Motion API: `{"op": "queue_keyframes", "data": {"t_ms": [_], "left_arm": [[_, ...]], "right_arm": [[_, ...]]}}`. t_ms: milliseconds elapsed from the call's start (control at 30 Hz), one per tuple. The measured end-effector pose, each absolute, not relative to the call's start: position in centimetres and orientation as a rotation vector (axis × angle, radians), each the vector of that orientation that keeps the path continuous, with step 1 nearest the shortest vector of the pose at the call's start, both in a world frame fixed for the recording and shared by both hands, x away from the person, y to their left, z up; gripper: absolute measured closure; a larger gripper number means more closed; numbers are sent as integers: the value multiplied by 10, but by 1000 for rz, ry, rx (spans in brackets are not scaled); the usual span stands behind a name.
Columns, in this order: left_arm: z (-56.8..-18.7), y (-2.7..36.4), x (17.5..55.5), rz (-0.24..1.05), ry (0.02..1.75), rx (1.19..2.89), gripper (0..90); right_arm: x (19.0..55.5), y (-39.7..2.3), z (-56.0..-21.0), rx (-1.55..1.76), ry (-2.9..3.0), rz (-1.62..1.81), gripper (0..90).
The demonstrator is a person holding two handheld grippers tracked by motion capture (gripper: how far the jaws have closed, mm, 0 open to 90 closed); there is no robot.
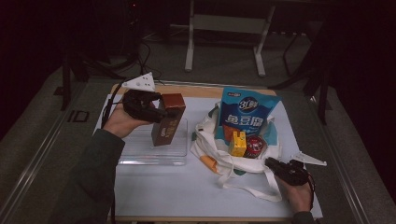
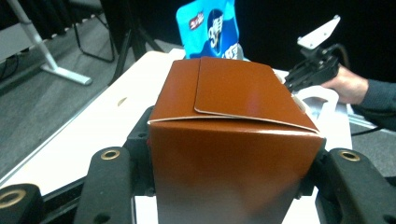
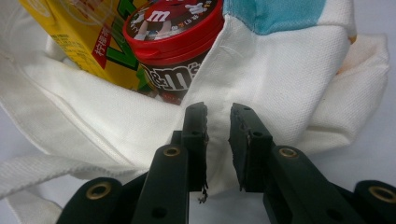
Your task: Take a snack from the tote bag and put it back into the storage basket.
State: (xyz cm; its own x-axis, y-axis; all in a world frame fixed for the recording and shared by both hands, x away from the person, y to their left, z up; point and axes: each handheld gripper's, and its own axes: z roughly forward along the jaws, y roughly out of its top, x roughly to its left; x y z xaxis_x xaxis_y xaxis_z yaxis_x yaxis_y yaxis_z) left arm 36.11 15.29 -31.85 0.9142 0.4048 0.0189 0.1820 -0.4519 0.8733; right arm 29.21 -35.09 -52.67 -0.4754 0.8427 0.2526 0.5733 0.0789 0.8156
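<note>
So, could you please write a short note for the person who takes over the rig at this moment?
Left gripper: shut on the brown box, held upright above the clear tray.
Right gripper: jaws pinch the rim of the white tote bag, a fold of cloth between them.
In the bag: blue snack pouch, yellow carton, red-lidded candy tub.
Done: the box is out of the bag and in the left gripper.
Left, as it looks: set the box down in the tray, then likely take out the remaining items while the right gripper steadies the bag.
</note>
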Motion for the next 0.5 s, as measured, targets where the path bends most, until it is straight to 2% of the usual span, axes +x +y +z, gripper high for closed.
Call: {"op": "queue_keyframes", "data": {"t_ms": [500], "left_arm": [[-325,146,361,277,390,2187,434]], "right_arm": [[292,-351,-527,1414,2079,1347,761]]}}
